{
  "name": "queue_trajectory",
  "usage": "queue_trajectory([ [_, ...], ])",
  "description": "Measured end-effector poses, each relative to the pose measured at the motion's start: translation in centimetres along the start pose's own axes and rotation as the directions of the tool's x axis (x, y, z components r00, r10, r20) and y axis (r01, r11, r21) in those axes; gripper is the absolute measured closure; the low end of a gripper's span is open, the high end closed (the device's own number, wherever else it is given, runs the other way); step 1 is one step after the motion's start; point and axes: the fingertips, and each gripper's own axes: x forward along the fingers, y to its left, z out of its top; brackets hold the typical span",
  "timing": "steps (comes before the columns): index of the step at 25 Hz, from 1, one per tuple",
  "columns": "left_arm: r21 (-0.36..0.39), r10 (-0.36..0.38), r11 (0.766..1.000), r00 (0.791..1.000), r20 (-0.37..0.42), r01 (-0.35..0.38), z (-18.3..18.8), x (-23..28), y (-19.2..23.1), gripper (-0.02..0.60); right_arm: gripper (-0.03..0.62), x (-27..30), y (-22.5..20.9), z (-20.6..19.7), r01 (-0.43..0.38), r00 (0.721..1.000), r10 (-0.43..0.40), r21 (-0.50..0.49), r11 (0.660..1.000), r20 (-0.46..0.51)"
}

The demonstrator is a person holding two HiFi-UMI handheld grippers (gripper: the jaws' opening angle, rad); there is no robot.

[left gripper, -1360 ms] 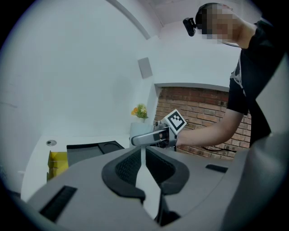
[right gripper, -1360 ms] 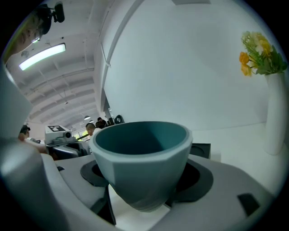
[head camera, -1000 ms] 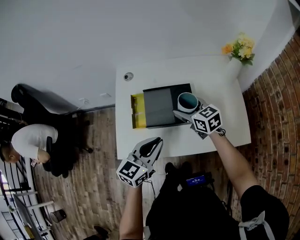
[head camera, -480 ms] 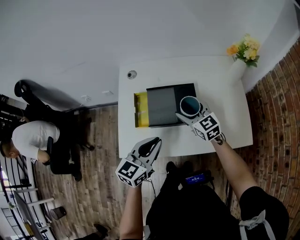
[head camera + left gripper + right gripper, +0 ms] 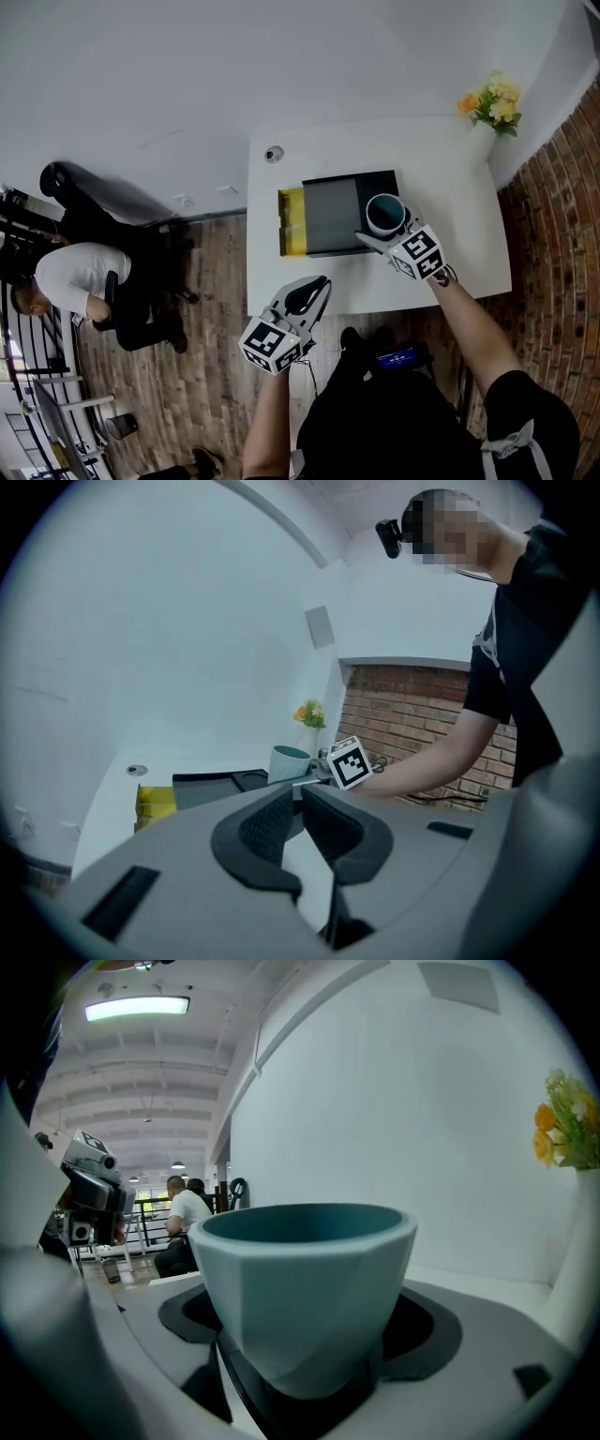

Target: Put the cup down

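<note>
**Nearest the person.** The left gripper (image 5: 312,289) hangs off the front edge of the white counter (image 5: 450,178), above the wooden floor (image 5: 206,309). Its fingers are clenched together with nothing between them, and it points toward the counter.

**Middle of the counter.** The right gripper (image 5: 389,234) reaches in from the counter's front right, with the person's bare forearm (image 5: 469,319) behind it. Its fingers are opening and flank the cup (image 5: 384,212), one on each side of the lower body. The right gripper view shows the cup between the dark pads, and the grip looks released rather than pressing. The cup is pale teal outside and darker teal inside, faceted toward the base, upright and mouth up. It stands at the right end of a dark rectangular tray (image 5: 337,214). No view shows whether its base rests fully on the tray.

**Left of the tray.** A yellow object (image 5: 292,221) lies against the tray's left end.

**Far side.** A small round object (image 5: 274,153) sits near the back left corner of the counter. A white vase (image 5: 480,142) with yellow and orange flowers (image 5: 492,98) stands at the back right corner, against the white wall. A brick wall (image 5: 562,206) runs along the right.

**Beyond the counter, left.** A person in a white shirt (image 5: 70,281) sits well apart from it.
</note>
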Motion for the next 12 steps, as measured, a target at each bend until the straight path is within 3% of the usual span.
queue_trajectory([
  [3, 0.002, 0.004, 1.000, 1.000, -0.001, -0.004, 0.0, -0.4, 0.0, 0.558, 0.069, -0.2, 0.1, 0.2, -0.003, 1.000, 0.003, 0.006, 1.000, -0.001],
  [12, 0.005, -0.003, 1.000, 1.000, 0.002, 0.003, -0.2, -0.8, -0.5, 0.558, 0.067, -4.2, 0.2, -1.8, 0.027, 0.998, -0.023, 0.064, 0.998, -0.050],
])
